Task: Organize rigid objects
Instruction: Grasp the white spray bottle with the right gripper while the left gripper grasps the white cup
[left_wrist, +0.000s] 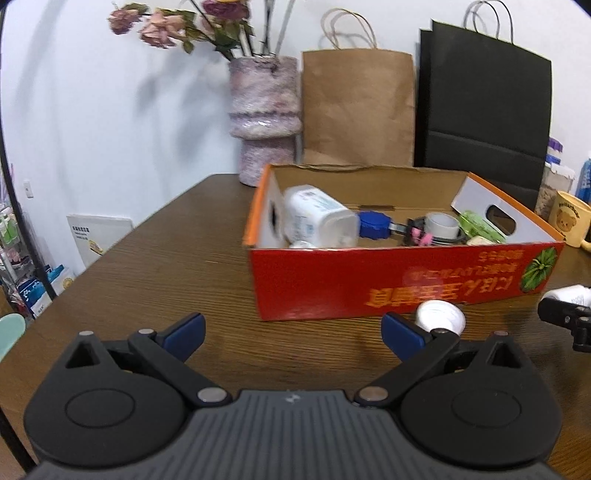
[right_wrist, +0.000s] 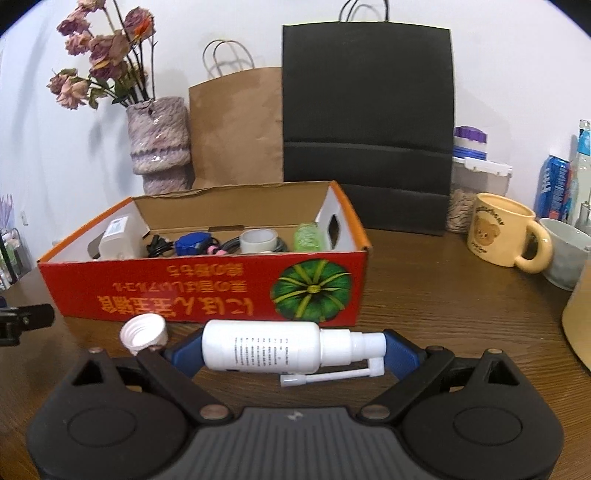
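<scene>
The wooden table (right_wrist: 443, 295) carries a red box (right_wrist: 207, 291), vase (right_wrist: 160, 144), paper bags (right_wrist: 236, 125), mugs (right_wrist: 506, 236) and white cap (right_wrist: 144, 334).

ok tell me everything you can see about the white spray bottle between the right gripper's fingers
The white spray bottle looks like smooth plastic, with fine black print on its body. It lies crosswise between the right gripper's blue fingers, base toward the left finger, pump head toward the right one. A thin nozzle arm is folded beneath it. Whether the pads press on it, or it rests on the wooden table, is unclear.
</scene>
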